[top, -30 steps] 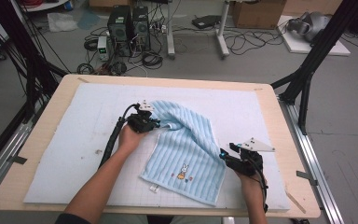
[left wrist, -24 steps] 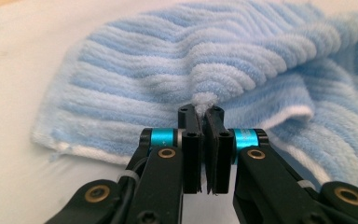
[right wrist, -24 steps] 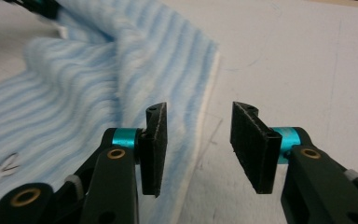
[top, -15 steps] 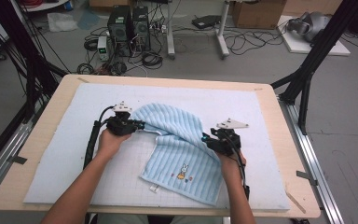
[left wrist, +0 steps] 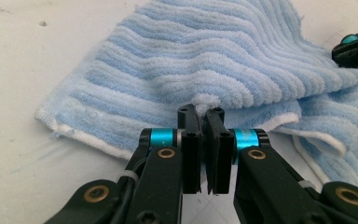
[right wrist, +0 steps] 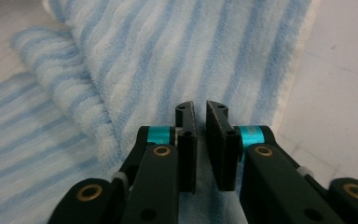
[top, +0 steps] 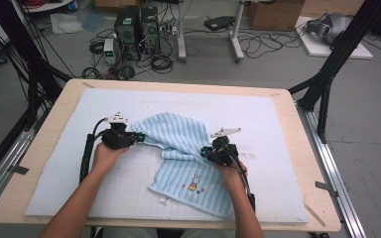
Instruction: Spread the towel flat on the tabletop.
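A light blue striped towel [top: 183, 158] is seen lying on the white mat [top: 258, 124] that covers the tabletop [top: 302, 144], its upper part folded over and bunched into a raised ridge between the two grippers. The left gripper [top: 138, 137] is held at the towel's left edge; in the left gripper view its fingers [left wrist: 189, 135] are clenched on a tuft of the fabric [left wrist: 214, 60], which is pinched in the narrow slot between the pads – the white-hemmed edge of the towel runs off to either side of the fingers, and the ribbed cloth rises just beyond their tips. The right gripper [top: 204, 152] is seen at the towel's right side, where the folded flap meets the flat lower layer. In the right gripper view its fingers [right wrist: 185, 140] stand a little apart, with striped cloth [right wrist: 177, 51] showing in the gap between them and beyond the tips; whether the fabric is actually pinched cannot be told from the pictures. A rolled fold of towel lies to the left of these fingers, and bare mat [right wrist: 340, 84] to their right. Below the right gripper in the high view, the flat lower part of the towel is spread out – a small embroidered rabbit [top: 194, 182] is seen on it, near the person's right hand [top: 230, 171]
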`<state>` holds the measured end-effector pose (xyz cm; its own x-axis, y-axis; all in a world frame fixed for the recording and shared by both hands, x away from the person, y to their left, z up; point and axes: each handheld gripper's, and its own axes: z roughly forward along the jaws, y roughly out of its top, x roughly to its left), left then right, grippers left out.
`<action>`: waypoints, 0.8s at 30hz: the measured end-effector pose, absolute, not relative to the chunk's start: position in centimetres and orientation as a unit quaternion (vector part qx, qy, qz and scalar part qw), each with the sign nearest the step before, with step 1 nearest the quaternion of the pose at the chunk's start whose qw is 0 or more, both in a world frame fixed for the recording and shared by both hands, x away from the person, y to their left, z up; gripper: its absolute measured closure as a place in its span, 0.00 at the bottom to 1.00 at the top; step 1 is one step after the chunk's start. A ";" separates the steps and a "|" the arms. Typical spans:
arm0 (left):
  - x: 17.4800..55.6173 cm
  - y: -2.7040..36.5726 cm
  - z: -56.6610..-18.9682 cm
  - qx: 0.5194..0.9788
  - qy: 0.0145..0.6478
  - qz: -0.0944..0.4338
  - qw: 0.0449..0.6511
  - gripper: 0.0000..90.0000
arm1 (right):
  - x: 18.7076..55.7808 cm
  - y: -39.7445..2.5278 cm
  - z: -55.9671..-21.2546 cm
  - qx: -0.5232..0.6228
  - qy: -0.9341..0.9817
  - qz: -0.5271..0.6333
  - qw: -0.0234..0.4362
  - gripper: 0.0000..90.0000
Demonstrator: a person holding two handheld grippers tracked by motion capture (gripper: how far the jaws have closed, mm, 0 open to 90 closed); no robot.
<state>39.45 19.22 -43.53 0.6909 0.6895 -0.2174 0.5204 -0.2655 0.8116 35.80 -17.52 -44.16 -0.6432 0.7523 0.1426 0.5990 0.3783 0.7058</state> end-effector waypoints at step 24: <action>38.3 21.9 -42.6 0.748 0.400 0.119 0.516 0.56 | 38.4 -18.6 -41.5 0.417 0.775 0.457 0.127 0.56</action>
<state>38.31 21.87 -42.63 0.6519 0.7211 -0.2348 0.4757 -0.1477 0.8671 38.35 -18.64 -41.48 -0.6202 0.7628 0.1832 0.5299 0.2352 0.8148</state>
